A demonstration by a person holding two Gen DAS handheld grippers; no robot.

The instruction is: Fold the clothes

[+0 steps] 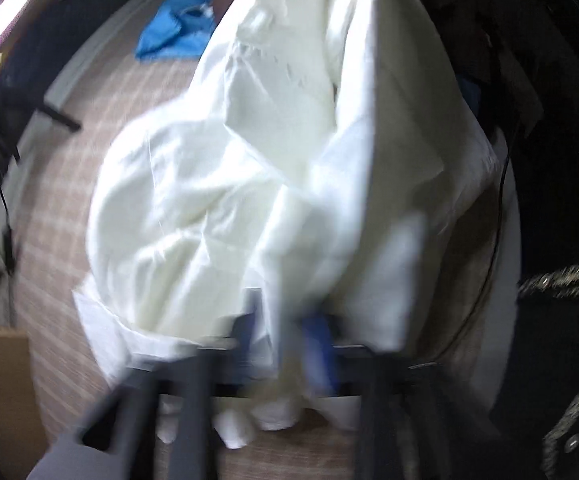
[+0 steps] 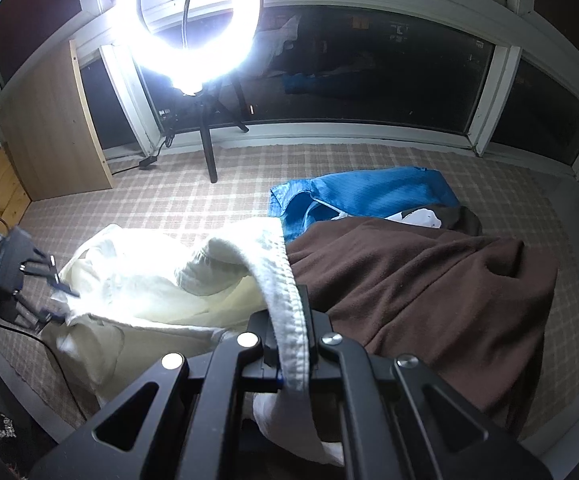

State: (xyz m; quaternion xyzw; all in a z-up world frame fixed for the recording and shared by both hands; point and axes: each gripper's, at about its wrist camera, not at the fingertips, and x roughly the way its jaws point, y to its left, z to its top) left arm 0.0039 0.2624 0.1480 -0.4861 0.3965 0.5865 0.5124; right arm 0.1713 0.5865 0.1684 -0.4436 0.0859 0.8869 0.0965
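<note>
Both tongs grip a white garment (image 2: pixel 149 280) lifted off a checked mat (image 2: pixel 209 200) on the floor beside dark windows (image 2: pixel 369 72). The right tongs (image 2: pixel 293 360) are closed on a thick ribbed hem that arches up and out of the jaws. The left tongs (image 1: pixel 277 332), blurred in their own view, appear clamped on another edge of the same cloth; in the right view they sit at the garment's far left corner. The cloth hangs bunched and creased between them, with no fold yet made in it. A brown garment (image 2: pixel 429 280) lies spread and loose on the mat just beside it, and a blue one (image 2: pixel 369 196) lies crumpled behind. A ring light (image 2: pixel 189 12) on a tripod glares over the scene. Judging by the pile, the folding has barely begun, with three pieces left.
</note>
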